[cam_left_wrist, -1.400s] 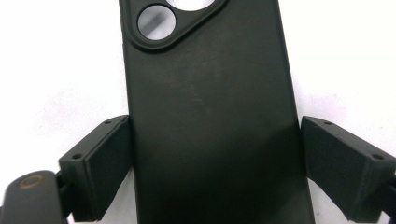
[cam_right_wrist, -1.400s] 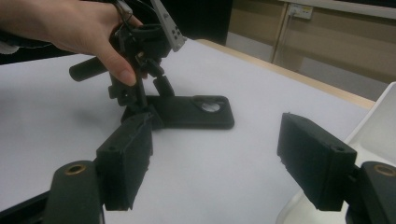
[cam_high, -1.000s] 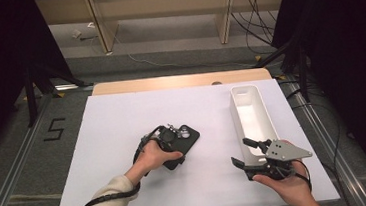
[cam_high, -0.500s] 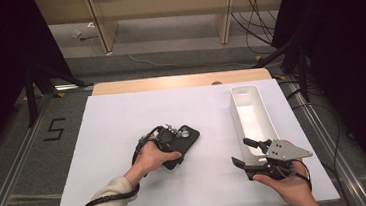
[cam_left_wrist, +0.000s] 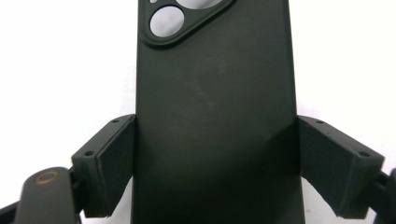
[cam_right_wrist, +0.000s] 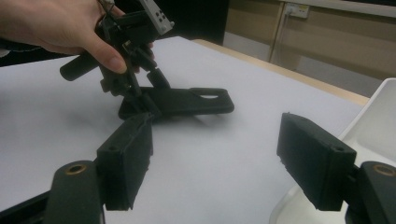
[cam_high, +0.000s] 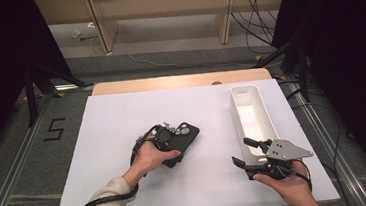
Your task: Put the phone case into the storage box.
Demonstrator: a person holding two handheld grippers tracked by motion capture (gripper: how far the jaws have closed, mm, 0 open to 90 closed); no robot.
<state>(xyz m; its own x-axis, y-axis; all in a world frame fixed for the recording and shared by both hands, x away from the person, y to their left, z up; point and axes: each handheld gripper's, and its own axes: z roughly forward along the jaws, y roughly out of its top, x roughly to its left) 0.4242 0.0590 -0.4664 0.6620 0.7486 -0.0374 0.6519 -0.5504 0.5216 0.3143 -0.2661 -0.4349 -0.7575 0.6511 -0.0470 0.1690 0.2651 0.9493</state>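
— Which way does the black phone case (cam_left_wrist: 215, 116) lie?

— Flat on the white table (cam_high: 108, 134), long axis running straight out from the left gripper (cam_high: 167, 143), camera cutout at the far end.

— And the grip?

— The left gripper's jaws pinch the case's long sides near its close end. The right gripper (cam_high: 249, 152) stands spread and empty, just beside the white tray (cam_high: 255, 111).

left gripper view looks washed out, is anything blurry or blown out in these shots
Left gripper view: the white table is blown out and the dark phone case looks soft. Right gripper view: its near fingers are blurred, with soft shadows under the case. High view: evenly lit table, dark surroundings.
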